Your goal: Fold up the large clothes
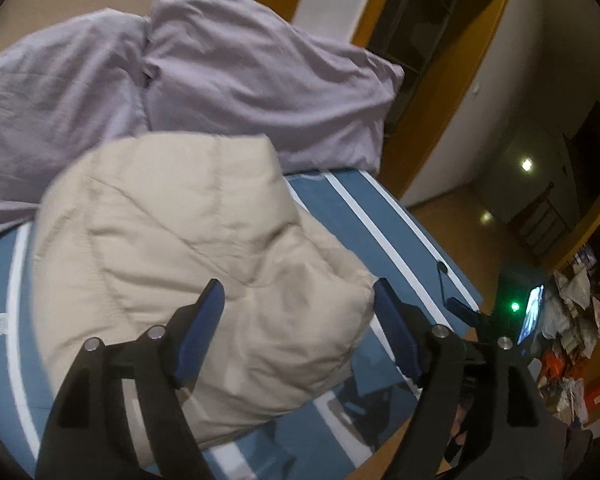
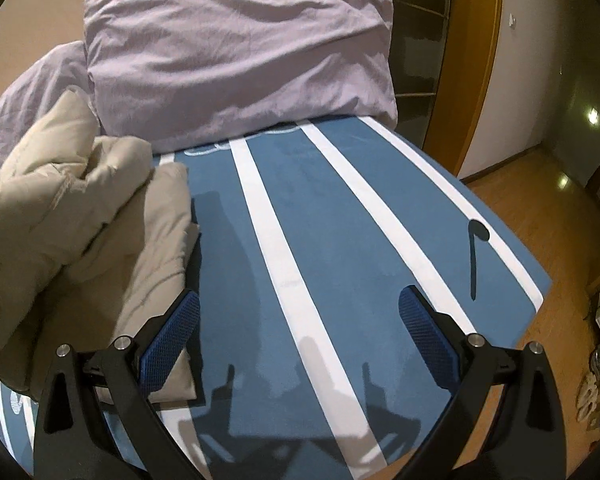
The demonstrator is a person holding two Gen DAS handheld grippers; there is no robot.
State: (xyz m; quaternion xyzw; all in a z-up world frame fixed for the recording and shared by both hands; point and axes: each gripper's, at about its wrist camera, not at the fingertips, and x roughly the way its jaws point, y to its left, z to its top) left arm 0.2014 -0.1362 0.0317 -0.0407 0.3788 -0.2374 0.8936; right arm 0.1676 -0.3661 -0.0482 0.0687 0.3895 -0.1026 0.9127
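Observation:
A puffy beige quilted garment (image 1: 188, 240) lies bunched in a thick bundle on the blue bed cover with white stripes (image 1: 340, 208). My left gripper (image 1: 299, 292) is open just over the bundle's near right corner; the fabric bulges up between the blue pads without being pressed. In the right wrist view the same beige garment (image 2: 80, 216) sits at the left, with a flat folded layer under a crumpled upper part. My right gripper (image 2: 300, 298) stands open over the bare striped cover (image 2: 320, 220), its left finger (image 2: 176, 332) beside the garment's edge, holding nothing.
Two lilac pillows (image 2: 236, 64) lean at the head of the bed. A small dark object with a thin stem (image 2: 478, 240) lies near the bed's right edge. Right of the bed is wooden floor (image 2: 540, 208), a device with a green light (image 1: 514, 306) and clutter (image 1: 572, 312).

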